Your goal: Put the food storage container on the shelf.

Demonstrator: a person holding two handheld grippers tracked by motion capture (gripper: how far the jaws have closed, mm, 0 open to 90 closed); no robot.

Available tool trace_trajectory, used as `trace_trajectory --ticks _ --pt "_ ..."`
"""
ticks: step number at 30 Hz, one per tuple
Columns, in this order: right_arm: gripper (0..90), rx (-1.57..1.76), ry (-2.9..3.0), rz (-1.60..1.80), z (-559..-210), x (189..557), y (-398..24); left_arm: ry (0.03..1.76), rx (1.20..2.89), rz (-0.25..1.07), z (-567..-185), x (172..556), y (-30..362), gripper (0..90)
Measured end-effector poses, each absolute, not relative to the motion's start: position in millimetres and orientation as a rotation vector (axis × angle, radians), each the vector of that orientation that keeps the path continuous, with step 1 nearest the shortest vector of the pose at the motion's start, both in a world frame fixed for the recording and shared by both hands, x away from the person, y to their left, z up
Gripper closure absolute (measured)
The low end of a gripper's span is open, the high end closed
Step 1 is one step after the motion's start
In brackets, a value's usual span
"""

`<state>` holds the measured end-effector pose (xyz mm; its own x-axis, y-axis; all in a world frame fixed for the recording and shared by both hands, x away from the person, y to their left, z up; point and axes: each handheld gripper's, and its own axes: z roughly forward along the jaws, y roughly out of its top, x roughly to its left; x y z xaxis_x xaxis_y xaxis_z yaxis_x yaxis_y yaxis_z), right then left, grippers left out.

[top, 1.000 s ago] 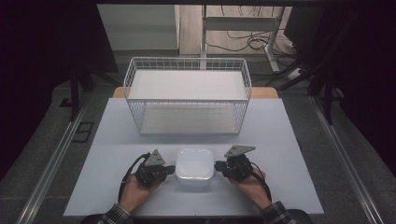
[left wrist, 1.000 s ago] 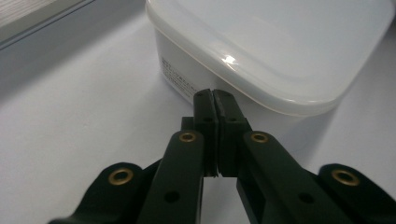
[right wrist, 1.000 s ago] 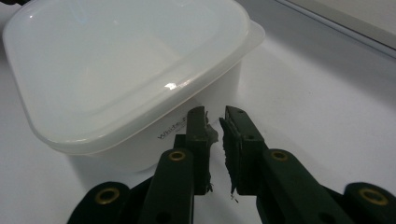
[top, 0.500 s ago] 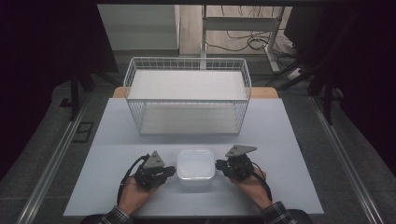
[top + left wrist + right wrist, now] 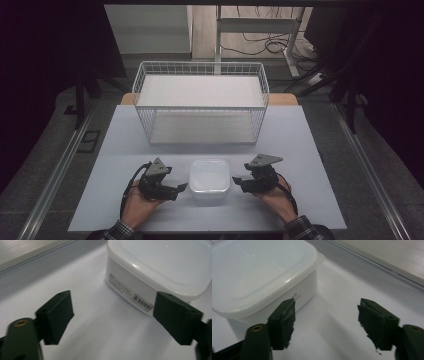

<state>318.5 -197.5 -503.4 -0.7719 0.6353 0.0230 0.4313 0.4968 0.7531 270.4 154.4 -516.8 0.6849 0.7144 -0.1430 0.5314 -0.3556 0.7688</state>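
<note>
The desk (image 5: 320, 150) carries a white wire basket (image 5: 201, 102) at its far edge, standing empty. Near the front edge, midway along, sits a lidded white tub (image 5: 209, 181) with a barcode label (image 5: 143, 303) on one side. The left gripper (image 5: 176, 189) lies just left of the tub, jaws wide apart and holding nothing. The right gripper (image 5: 236, 182) lies just right of it, jaws likewise wide and empty.

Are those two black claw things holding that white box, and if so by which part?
Nothing is held. The left gripper and right gripper are open either side of the lidded white plastic container.
</note>
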Motion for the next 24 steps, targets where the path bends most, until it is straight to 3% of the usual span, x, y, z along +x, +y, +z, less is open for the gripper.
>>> trace_trajectory --ticks 14,24 --pt "3.8 0.929 2.493 1.217 -483 313 -196 0.924 1.971 0.209 -500 274 150 10.0" --pt "6.8 0.951 2.570 1.280 -479 315 -179 0.889 1.990 0.173 -498 286 128 10.2"
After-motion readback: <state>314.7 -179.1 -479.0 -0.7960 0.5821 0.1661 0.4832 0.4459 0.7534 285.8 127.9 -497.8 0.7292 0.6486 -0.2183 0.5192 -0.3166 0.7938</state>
